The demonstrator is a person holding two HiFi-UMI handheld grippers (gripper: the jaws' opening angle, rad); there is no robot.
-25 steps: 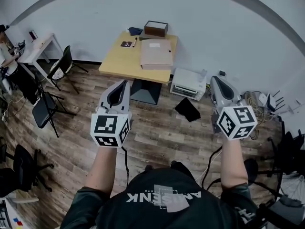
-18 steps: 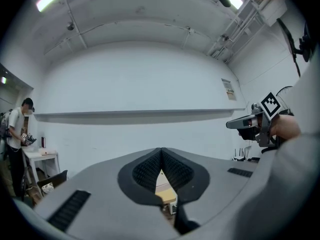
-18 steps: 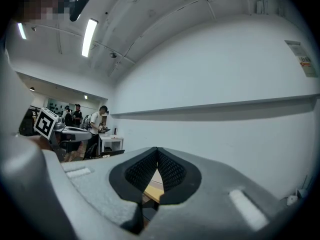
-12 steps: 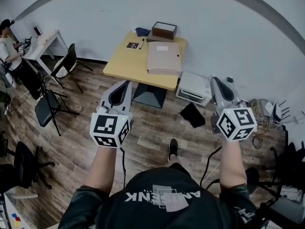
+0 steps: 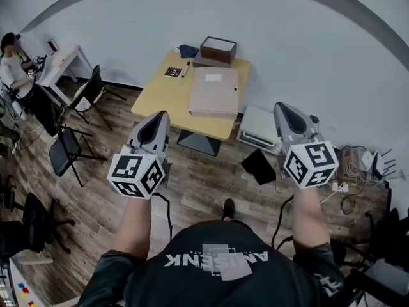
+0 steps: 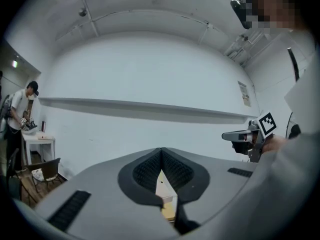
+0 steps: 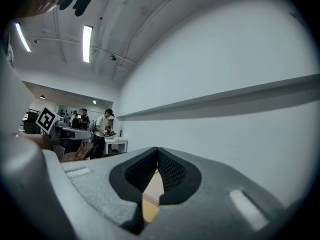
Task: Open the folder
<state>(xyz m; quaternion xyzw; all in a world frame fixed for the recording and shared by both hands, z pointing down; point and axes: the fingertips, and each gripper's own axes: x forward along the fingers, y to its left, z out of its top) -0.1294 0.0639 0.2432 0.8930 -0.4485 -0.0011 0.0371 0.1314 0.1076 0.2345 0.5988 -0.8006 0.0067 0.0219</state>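
Note:
A beige closed folder [image 5: 214, 92] lies flat on a light wooden table [image 5: 160, 98] against the far wall. My left gripper [image 5: 161, 115] is held out level, short of the table's near edge, its jaws shut with nothing between them. My right gripper [image 5: 279, 107] is level too, right of the table over a white box, also shut and empty. In the left gripper view the left gripper [image 6: 161, 150] shows closed tips, with a strip of the folder [image 6: 164, 185] beyond them. The right gripper [image 7: 157, 150] looks the same in its own view.
A brown box [image 5: 218, 50], a dark cloth [image 5: 188, 50], a pen and a small black card [image 5: 172, 71] share the table's far end. A white box [image 5: 259, 127] and black pad [image 5: 258, 166] lie on the floor to the right. Chairs [image 5: 64, 149] stand left; cables [image 5: 354, 165] lie right.
Both grippers have travelled forward with the person, so the table and folder now lie closer ahead. Both stay shut. A foot has come into view below.

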